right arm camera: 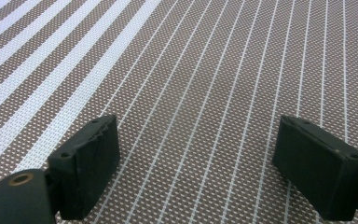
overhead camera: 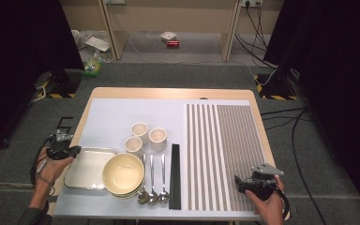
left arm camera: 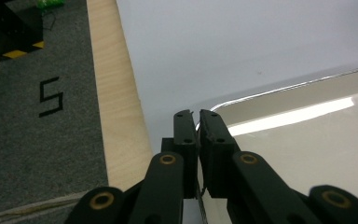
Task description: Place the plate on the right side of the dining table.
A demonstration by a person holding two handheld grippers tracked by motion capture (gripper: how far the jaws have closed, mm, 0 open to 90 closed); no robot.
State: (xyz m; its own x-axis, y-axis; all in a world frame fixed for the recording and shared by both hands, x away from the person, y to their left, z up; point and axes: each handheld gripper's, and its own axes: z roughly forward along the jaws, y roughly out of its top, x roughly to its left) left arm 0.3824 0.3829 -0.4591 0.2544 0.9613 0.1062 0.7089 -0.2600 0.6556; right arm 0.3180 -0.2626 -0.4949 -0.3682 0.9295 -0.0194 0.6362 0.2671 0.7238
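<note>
A shallow metal tray (overhead camera: 86,168) lies at the table's front left, with its rounded corner and rim (left arm camera: 307,135) bright in the left gripper view. My left gripper (overhead camera: 76,150) (left arm camera: 198,116) is at the tray's left edge, its jaws shut with the thin rim pinched between the pads. My right gripper (overhead camera: 239,182) (right arm camera: 198,125) hovers low over the brown striped placemat (overhead camera: 225,150) (right arm camera: 205,70) at the front right, open, with nothing between its jaws.
A stack of cream bowls (overhead camera: 123,173) overlaps the tray's right side. Three small cups (overhead camera: 139,129) stand behind it. Three spoons (overhead camera: 152,187) and black chopsticks (overhead camera: 175,176) lie beside the placemat. The wooden table edge (left arm camera: 116,93) runs just left of the tray.
</note>
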